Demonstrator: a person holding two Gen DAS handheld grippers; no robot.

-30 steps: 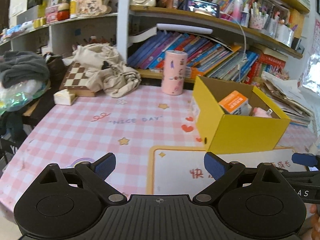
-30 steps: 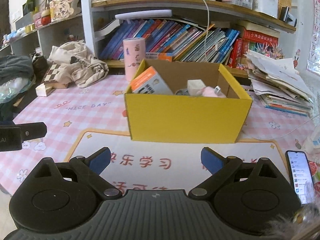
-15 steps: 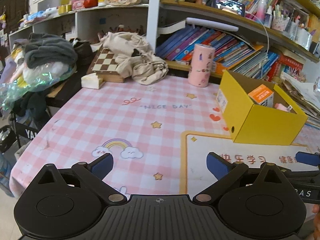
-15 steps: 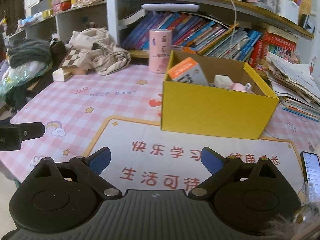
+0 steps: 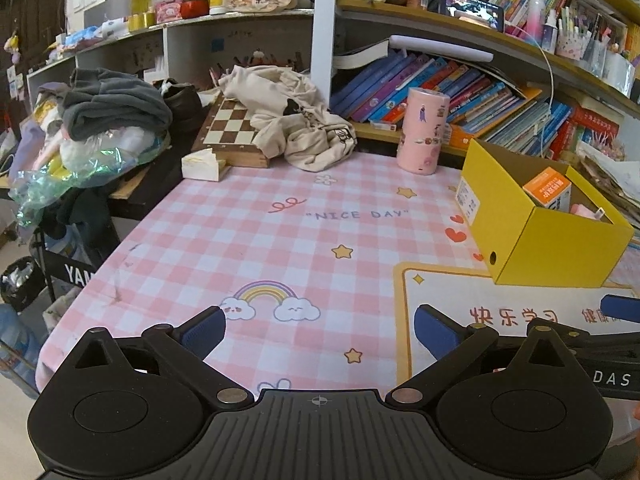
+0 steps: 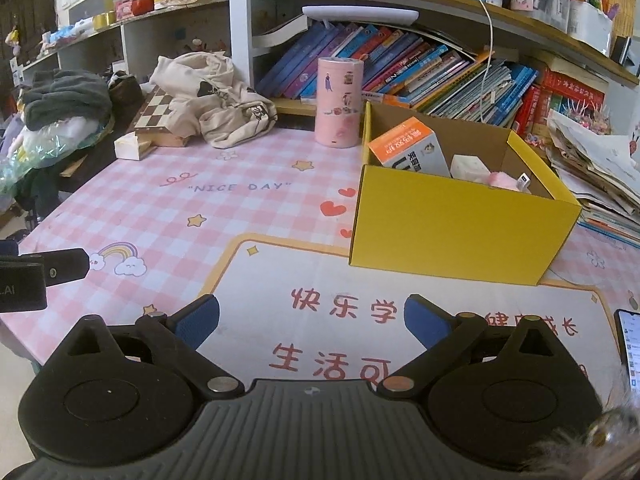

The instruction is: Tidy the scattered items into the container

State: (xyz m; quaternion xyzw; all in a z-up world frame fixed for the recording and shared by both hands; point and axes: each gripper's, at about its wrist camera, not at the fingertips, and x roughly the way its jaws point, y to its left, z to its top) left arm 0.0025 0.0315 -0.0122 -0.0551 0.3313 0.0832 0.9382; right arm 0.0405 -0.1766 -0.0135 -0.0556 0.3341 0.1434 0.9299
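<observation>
A yellow cardboard box (image 5: 556, 240) stands open-topped on the pink checked tablecloth, at the right in the left wrist view. In the right wrist view the yellow box (image 6: 460, 228) is right of centre. Inside it lie an orange-and-white carton (image 6: 404, 148), a white item (image 6: 468, 167) and a pink item (image 6: 502, 179). My left gripper (image 5: 320, 328) hovers over the cloth near the rainbow print, open, with nothing between its blue pads. My right gripper (image 6: 310, 318) is open over the white mat in front of the box, also holding nothing.
A pink cylinder tin (image 5: 424, 132), a chessboard (image 5: 228, 128), a beige cloth bag (image 5: 292, 120) and a small white box (image 5: 202, 166) sit at the back. A phone (image 6: 630, 352) lies at the mat's right edge. Loose papers (image 6: 592, 168) pile right of the box. The table ends at the left.
Both grippers have drawn back from the yellow box and to the left, so it looks smaller and further right. Both stay open and hold nothing.
</observation>
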